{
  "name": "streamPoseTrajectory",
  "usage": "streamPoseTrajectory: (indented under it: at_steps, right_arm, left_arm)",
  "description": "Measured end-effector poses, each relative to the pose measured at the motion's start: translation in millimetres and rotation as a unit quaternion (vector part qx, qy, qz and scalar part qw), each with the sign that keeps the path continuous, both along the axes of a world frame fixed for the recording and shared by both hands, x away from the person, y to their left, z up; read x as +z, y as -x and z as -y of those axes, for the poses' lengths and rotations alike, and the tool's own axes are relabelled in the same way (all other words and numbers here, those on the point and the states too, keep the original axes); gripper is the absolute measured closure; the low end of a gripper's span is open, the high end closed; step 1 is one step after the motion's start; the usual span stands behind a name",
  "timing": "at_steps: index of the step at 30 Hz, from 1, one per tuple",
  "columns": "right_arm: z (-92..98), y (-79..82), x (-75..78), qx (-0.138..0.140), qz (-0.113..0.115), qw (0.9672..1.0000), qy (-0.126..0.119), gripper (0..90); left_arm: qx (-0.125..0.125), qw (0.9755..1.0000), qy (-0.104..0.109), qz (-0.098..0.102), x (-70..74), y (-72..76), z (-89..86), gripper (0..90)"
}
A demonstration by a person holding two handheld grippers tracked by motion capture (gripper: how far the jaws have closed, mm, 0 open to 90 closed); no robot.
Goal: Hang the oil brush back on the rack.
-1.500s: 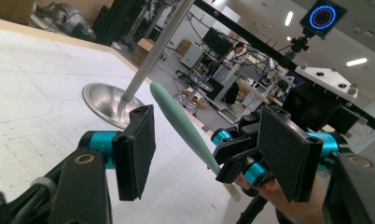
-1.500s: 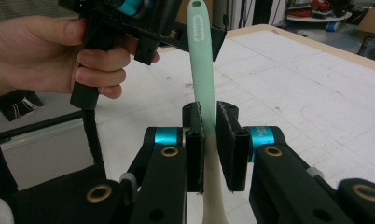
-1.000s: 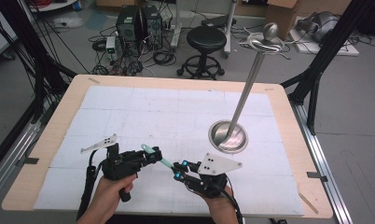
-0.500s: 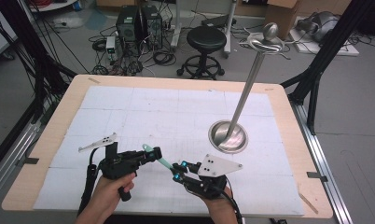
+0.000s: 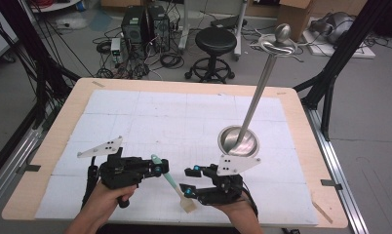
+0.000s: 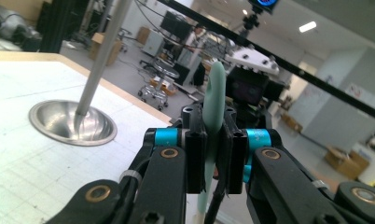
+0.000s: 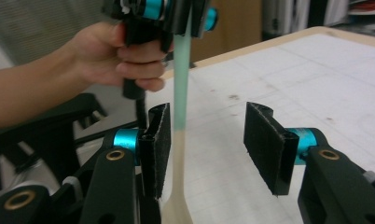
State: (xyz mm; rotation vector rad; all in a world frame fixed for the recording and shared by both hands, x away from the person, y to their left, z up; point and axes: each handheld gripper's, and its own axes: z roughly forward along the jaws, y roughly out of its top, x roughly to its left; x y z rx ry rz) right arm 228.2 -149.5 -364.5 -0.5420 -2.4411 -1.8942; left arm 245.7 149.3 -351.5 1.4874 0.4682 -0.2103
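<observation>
Because our right gripper (image 7: 209, 149) has just been opening its jaws, the little spatula (image 5: 172, 181) now hangs from our left gripper (image 5: 157, 165) alone, and that is where things could go wrong. In the right gripper view the spatula stands between the two black pads, up against one pad (image 7: 160, 140), with a wide gap to the other, so nothing squeezes it there. If we pull our left hand (image 5: 106, 197) away fast, the pale flat end (image 5: 188, 205) could bump that pad and the spatula could twist or slip out. If the left gripper lets go a bit, it would drop onto the white mat (image 5: 184, 117). The left gripper is squeezed tight on the green handle, near its top end. From the left gripper, the spatula slants down toward the right gripper, with its flat end close beside that gripper. Much farther off from the left gripper stands the shiny metal stand (image 5: 239, 140) with its tall pole.
</observation>
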Motion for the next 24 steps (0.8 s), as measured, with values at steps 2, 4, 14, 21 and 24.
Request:
streamPoseTrajectory:
  at_steps: [2,4,14,21,24]
  right_arm:
    - [-3.1,-0.1,1.3,0.019,-0.002,0.9998,0.001,52.3]
    - [-8.0,-0.3,2.0,0.041,-0.003,0.9992,0.001,55.9]
    - [-22.1,-0.3,0.4,0.094,-0.006,0.9955,0.000,73.1]
    - [-21.7,3.1,0.1,0.100,0.002,0.9950,-0.006,83.7]
    - [-20.0,3.0,-0.9,0.081,0.005,0.9967,-0.003,83.9]
  left_arm:
    - [-0.011,0.9996,-0.009,0.022,5.7,1.7,1.5,82.6]
    - [-0.024,0.9989,-0.012,0.038,10.4,3.2,2.8,82.6]
    - [-0.063,0.9936,-0.031,0.088,19.8,9.6,9.6,82.6]
    - [-0.058,0.9941,-0.026,0.087,19.3,10.2,10.9,81.1]
    - [-0.037,0.9963,-0.022,0.074,20.3,9.3,8.3,60.0]
